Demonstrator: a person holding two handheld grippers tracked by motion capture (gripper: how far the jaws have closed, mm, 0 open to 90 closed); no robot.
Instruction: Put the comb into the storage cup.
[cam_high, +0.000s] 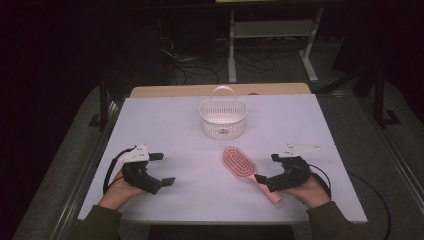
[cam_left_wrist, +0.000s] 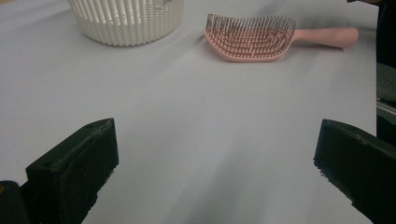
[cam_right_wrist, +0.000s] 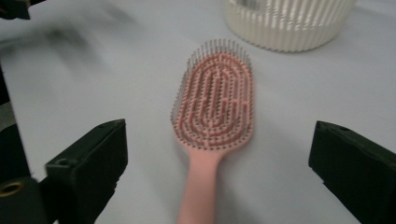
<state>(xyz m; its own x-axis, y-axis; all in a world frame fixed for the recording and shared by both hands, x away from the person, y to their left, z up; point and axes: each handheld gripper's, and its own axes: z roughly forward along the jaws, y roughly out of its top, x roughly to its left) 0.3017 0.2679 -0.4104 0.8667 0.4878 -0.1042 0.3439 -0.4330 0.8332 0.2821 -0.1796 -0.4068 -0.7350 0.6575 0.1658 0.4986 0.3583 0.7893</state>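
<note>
**Right gripper lining up on brush handle**

Right gripper (cam_right_wrist: 217, 172) is straddling the brush (cam_right_wrist: 215, 109) handle, jaws wide, nothing gripped; brush lying bristles-up on the table (cam_high: 165, 125). Left gripper (cam_high: 160, 170) is idling wide open, empty. Beyond, the basket (cam_high: 223, 119) is standing upright, likely the destination.

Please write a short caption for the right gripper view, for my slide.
Open right claw astride the handle of a pink brush lying bristles up, white basket beyond.

A white slatted plastic basket (cam_high: 223, 120) with a hoop handle stands on the white surface (cam_high: 165, 125). Behind it, a white metal shelf frame (cam_high: 272, 30) stands on the floor.
</note>
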